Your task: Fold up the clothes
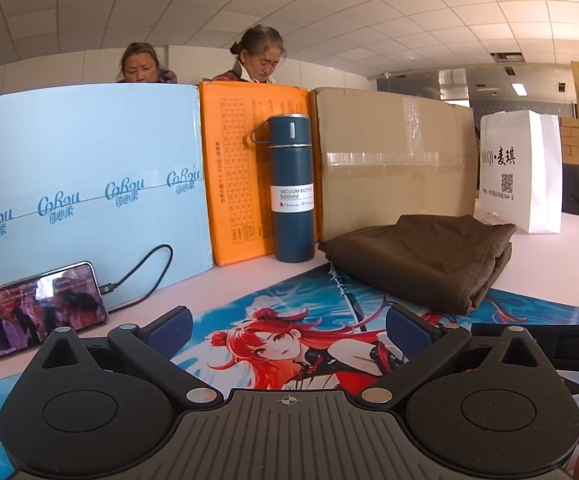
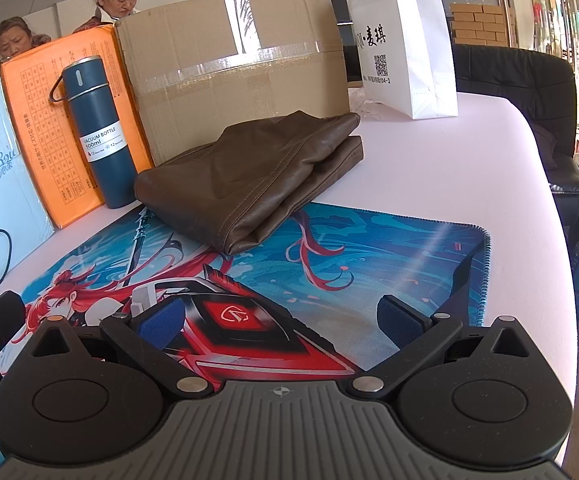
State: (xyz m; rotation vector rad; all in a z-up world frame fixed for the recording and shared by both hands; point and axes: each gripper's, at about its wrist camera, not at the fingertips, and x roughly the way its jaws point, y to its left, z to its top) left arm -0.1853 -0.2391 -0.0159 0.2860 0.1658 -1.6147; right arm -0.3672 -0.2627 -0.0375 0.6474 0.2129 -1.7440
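Note:
A brown garment [image 1: 425, 258] [image 2: 257, 176] lies folded into a thick stack at the far edge of the printed desk mat [image 1: 289, 304] [image 2: 369, 248], partly on the pale table. My left gripper [image 1: 287, 330] hovers low over the mat, well short of the garment, open with nothing between its blue pads. My right gripper [image 2: 281, 316] is also open and empty, above the mat's near part, with the garment ahead and slightly left.
Behind the garment stand a cardboard box [image 1: 393, 156] [image 2: 233, 60], an orange box [image 1: 241, 168], a light blue box [image 1: 81, 184] and a blue vacuum bottle [image 1: 292, 188] [image 2: 97, 132]. A phone [image 1: 41, 308] with a cable lies left. A white paper bag [image 1: 521, 172] [image 2: 405, 40] stands right. Two people sit behind the boxes.

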